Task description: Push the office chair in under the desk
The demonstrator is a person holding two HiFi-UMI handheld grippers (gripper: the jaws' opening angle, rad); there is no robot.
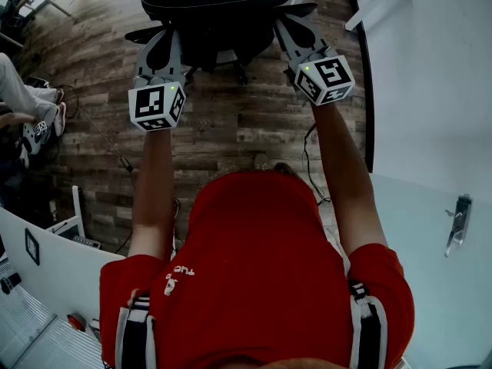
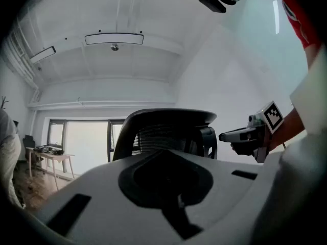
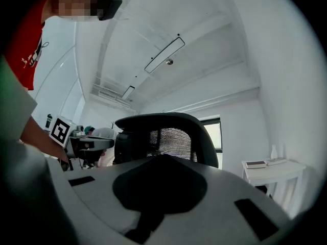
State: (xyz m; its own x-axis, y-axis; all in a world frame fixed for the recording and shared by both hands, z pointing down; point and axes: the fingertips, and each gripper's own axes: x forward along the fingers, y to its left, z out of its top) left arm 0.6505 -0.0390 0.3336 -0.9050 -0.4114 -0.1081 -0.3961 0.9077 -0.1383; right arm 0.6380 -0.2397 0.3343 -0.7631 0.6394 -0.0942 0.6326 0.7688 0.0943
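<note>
Office chair: stands directly ahead of both grippers, its black back turned toward them. Left gripper: jaws clenched, nothing between them, tip at the chair back's left side. Right gripper: likewise clenched and empty, at its right side.

The office chair stands on the floor. Close behind its backrest sit the left tongs and the right tongs, one toward each side. A bench stands to the chair's right.
</note>
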